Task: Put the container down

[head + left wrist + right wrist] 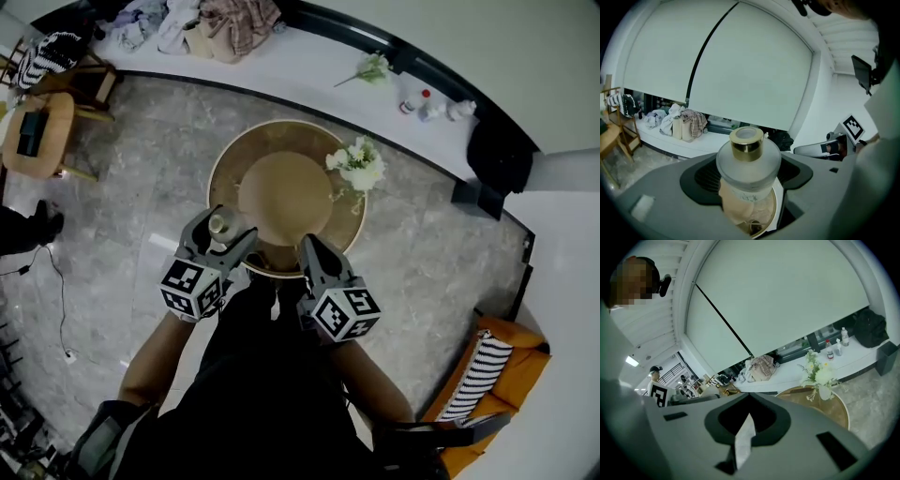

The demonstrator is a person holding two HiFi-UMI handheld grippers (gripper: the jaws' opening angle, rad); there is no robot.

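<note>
Home-like lounge, marble floor (pixel 141 197) spreading under a round wooden table (pixel 219 167), flowers (pixel 359 165) standing on it, clothes (pixel 208 22) lying on a curved window bench (pixel 300 67), orange armchair (pixel 527 360) sitting aside.

So the table (pixel 281 187) sits dead centre, with the flowers (pixel 358 164) on its far right part. The container (pixel 221 225) is in the jaws of the left gripper (pixel 223 231), over the table's near left edge. The right gripper (pixel 308 244) is just to the right of it, at the near edge. Behind the table runs a ledge (pixel 309 66): clothes (pixel 202 23) piled at its left end, a sprig (pixel 370 67) around the middle, bottles (pixel 417 103) right of that, a bag (pixel 497 150) at the far right. Chair (pixel 42 131) off to the left, sofa (pixel 492 370) near right.
</note>
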